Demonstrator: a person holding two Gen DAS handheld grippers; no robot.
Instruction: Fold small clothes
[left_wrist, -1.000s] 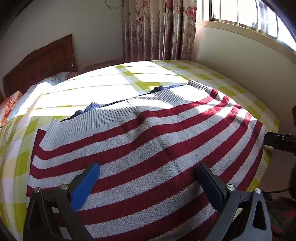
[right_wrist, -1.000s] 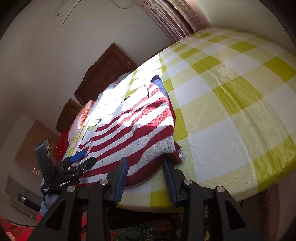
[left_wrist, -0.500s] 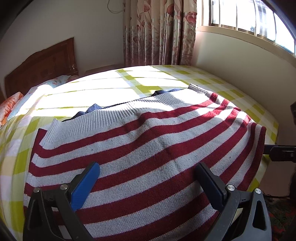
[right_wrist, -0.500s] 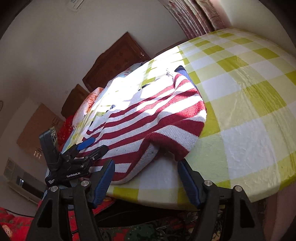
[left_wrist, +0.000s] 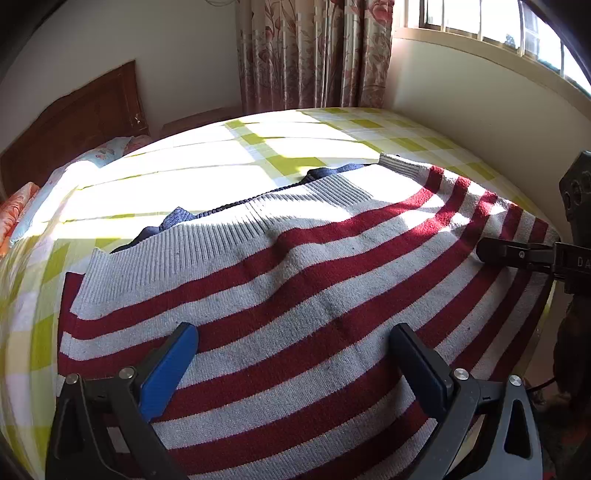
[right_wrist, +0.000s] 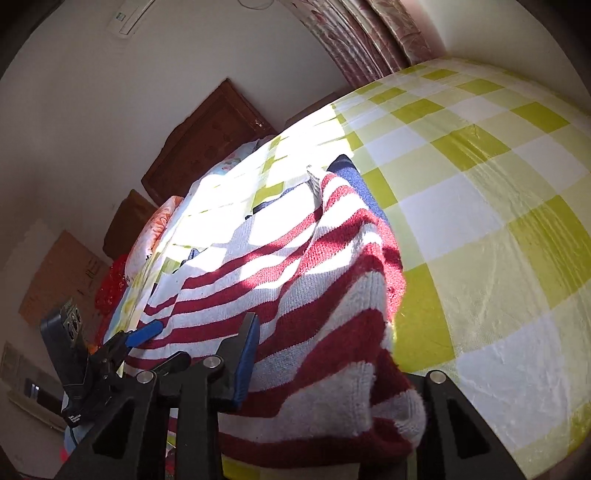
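A red-and-grey striped sweater (left_wrist: 295, 280) lies spread on the bed's yellow-checked sheet (left_wrist: 258, 140), over a navy garment (left_wrist: 177, 218) that peeks out at its far edge. My left gripper (left_wrist: 291, 336) hovers open over the sweater's near part, with nothing between its fingers. My right gripper (right_wrist: 325, 343) is at the sweater's (right_wrist: 332, 295) right side. Its jaws are closing with a bunched fold of the knit between them. One blue pad (right_wrist: 247, 354) presses the cloth and the other finger is hidden under it. The left wrist view shows the right gripper (left_wrist: 491, 253) at that edge.
A wooden headboard (left_wrist: 74, 110) and pillows (left_wrist: 92, 158) are at the far left. Flowered curtains (left_wrist: 314, 55) and a window wall (left_wrist: 480, 92) stand behind and to the right of the bed. The bed's edge (right_wrist: 480, 443) drops off close to my right gripper.
My right gripper spread wide, moved in over the sweater's right side and narrowed onto a fold there, which now stands bunched up. The left gripper stays open over the sweater.
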